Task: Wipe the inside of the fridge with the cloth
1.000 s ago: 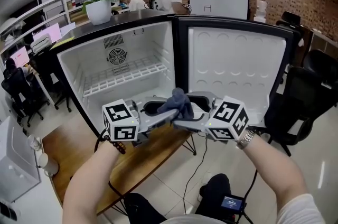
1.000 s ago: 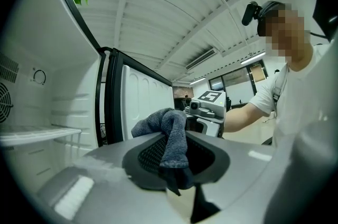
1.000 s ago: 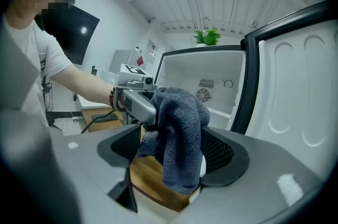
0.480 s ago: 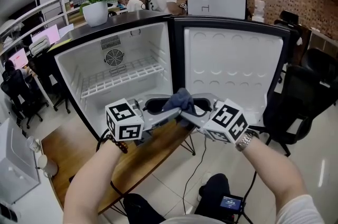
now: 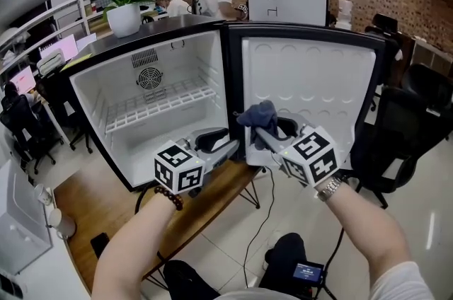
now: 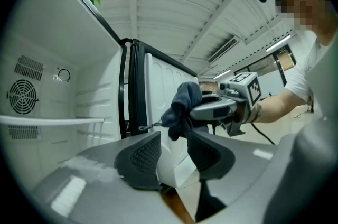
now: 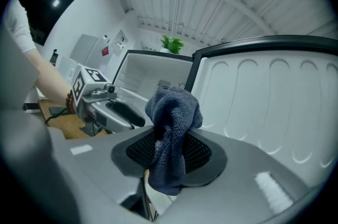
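In the head view, the cloth [image 5: 257, 113] was held before the open fridge [image 5: 92, 97], beside its door [image 5: 311, 86], clamped in the right gripper [image 5: 259, 134], whose jaws had just been closing. In the left gripper view, the left gripper [image 6: 173, 149] had jaws apart, just opened further, with nothing between them. In the right gripper view, the cloth was bunched between the pads, 1 tail hanging. It was judged light, soft and limp, best gripped at the bunched middle.

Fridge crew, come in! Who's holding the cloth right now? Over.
Right gripper just closed further, clamped on cloth. Left gripper just opened, nothing between jaws. Fridge door wide open, wire shelf bare.
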`<move>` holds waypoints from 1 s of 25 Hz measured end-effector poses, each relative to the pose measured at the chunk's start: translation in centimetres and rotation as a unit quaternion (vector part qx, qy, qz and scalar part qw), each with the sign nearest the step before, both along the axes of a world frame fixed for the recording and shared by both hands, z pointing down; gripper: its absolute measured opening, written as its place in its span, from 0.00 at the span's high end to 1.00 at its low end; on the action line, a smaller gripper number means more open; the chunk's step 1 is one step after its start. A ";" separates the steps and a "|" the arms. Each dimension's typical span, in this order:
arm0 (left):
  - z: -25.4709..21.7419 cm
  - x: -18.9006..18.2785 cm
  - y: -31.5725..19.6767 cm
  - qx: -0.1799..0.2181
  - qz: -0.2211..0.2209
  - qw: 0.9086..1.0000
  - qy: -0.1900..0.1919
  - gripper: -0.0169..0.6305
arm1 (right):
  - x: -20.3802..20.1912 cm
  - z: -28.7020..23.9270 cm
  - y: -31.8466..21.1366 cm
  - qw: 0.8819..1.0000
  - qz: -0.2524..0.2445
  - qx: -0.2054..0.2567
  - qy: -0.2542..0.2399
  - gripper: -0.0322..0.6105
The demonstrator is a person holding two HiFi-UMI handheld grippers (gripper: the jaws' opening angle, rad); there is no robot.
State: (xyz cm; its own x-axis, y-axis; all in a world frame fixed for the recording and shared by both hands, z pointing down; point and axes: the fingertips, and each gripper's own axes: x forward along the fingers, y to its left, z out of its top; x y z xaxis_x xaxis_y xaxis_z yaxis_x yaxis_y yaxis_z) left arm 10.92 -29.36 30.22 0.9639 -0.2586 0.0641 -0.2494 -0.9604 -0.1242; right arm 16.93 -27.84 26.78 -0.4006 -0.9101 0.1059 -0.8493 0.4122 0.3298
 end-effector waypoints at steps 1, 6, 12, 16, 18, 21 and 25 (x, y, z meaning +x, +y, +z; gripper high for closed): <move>0.6 0.4 -0.4 -0.003 -0.014 1.000 -0.006 0.72 | 0.3 -0.4 -0.1 1.000 0.009 0.005 -0.003 0.75; 2.9 2.8 -2.3 -0.019 -0.083 0.996 -0.031 0.72 | 1.3 -2.5 -0.9 0.998 0.048 0.028 -0.013 0.76; 5.0 4.9 -3.8 -0.026 -0.143 0.988 -0.059 0.71 | 1.8 -7.3 -2.2 0.993 0.085 0.076 -0.024 0.76; 6.0 5.7 -4.5 -0.047 -0.157 0.985 -0.059 0.71 | 1.7 -10.7 -3.4 0.989 0.102 0.101 -0.027 0.76; 6.5 6.1 -4.7 -0.051 -0.160 0.984 -0.061 0.72 | 1.5 -12.1 -4.0 0.988 0.108 0.111 -0.028 0.77; 7.0 6.4 -4.9 -0.056 -0.165 0.983 -0.063 0.74 | 1.3 -13.4 -4.9 0.985 0.121 0.119 -0.030 0.77; 7.1 6.5 -5.0 -0.059 -0.168 0.983 -0.055 0.76 | 0.9 -14.1 -5.7 0.984 0.127 0.116 -0.035 0.78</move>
